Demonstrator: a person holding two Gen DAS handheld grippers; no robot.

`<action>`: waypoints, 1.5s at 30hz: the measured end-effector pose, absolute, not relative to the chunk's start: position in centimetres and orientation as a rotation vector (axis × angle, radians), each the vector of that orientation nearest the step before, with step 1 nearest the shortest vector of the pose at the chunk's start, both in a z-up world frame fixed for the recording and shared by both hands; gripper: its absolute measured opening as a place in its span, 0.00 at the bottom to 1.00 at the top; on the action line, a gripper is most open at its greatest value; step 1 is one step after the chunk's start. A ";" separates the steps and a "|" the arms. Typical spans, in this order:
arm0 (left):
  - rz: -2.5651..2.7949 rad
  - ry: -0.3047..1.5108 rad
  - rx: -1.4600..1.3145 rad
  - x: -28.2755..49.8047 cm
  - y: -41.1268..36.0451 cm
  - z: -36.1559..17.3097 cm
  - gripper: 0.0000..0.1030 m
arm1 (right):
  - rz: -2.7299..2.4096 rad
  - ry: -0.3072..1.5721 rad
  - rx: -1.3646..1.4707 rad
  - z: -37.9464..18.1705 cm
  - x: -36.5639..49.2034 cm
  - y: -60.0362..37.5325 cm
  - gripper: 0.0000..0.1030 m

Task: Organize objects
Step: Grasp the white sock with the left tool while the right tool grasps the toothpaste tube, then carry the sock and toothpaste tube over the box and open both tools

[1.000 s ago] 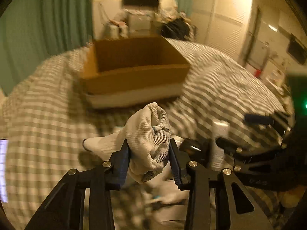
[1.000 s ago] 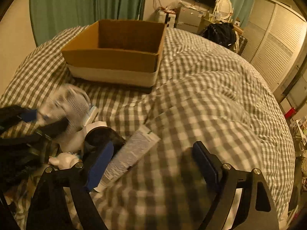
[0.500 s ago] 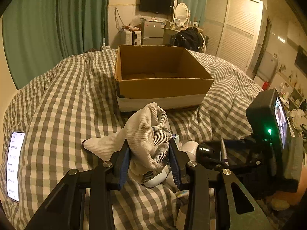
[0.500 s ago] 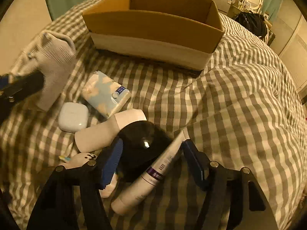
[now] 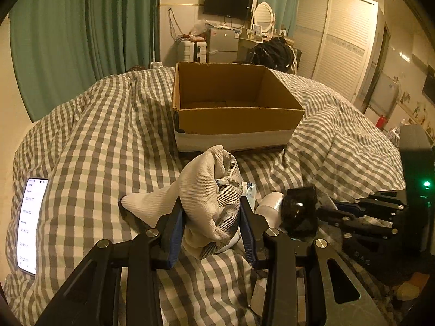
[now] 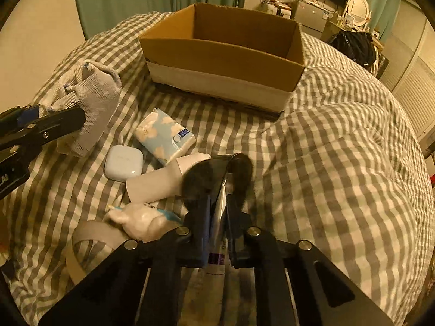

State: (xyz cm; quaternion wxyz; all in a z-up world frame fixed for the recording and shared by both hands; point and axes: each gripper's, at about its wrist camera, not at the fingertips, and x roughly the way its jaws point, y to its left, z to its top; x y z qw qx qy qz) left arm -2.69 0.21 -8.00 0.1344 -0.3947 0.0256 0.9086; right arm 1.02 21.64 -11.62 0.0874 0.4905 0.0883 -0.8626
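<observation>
My left gripper [image 5: 212, 231] is shut on a bunched white mesh sock [image 5: 209, 190] and holds it above the checked bedcover, short of the open cardboard box [image 5: 233, 108]. The sock also shows at the left of the right wrist view [image 6: 89, 95]. My right gripper [image 6: 217, 228] is shut on the flat end of a white tube [image 6: 218, 233] with a purple band, next to a black round object [image 6: 201, 179]. The box [image 6: 225, 54] stands beyond on the bed and looks empty.
On the bedcover lie a blue tissue pack [image 6: 165, 135], a white earbud case [image 6: 123, 163], a white bottle [image 6: 160, 182], a small white figure [image 6: 138, 220] and a white strap loop [image 6: 81, 244]. A lit phone [image 5: 30, 225] lies at the left. Furniture stands behind the bed.
My right gripper has closed from wide open onto the tube's end and moved in low over the pile. My left gripper still holds the sock, now steady facing the box.
</observation>
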 end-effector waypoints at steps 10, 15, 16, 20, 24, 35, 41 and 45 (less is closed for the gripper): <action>2.639 0.115 -1.133 -1.0 0.8 -6.8 0.37 | -2.638 0.214 1.351 -7.8 3.5 22.6 0.09; 2.641 0.040 -1.086 -1.1 0.5 -4.2 0.36 | -2.680 0.226 1.236 -4.7 4.2 22.2 0.09; 2.641 0.033 -1.074 -1.2 0.5 -3.6 0.36 | -2.683 0.225 1.220 -4.3 4.2 22.2 0.09; 2.664 0.041 -1.009 -2.0 0.6 -0.9 0.36 | -2.705 0.206 1.132 -2.0 4.0 22.3 0.09; 2.644 0.029 -0.960 -3.5 1.2 1.4 0.36 | -2.720 0.203 1.046 0.4 3.0 22.3 0.09; 2.698 0.120 -0.804 -9.7 4.7 6.0 0.36 | -2.721 0.227 0.798 7.6 -2.4 22.2 0.08; 2.731 0.123 -0.799 -15.1 5.6 6.0 0.36 | -2.728 0.228 0.715 9.8 -7.7 21.8 0.08; 2.745 0.100 -0.833 -19.0 5.7 5.1 0.36 | -2.727 0.237 0.708 10.2 -11.3 21.2 0.08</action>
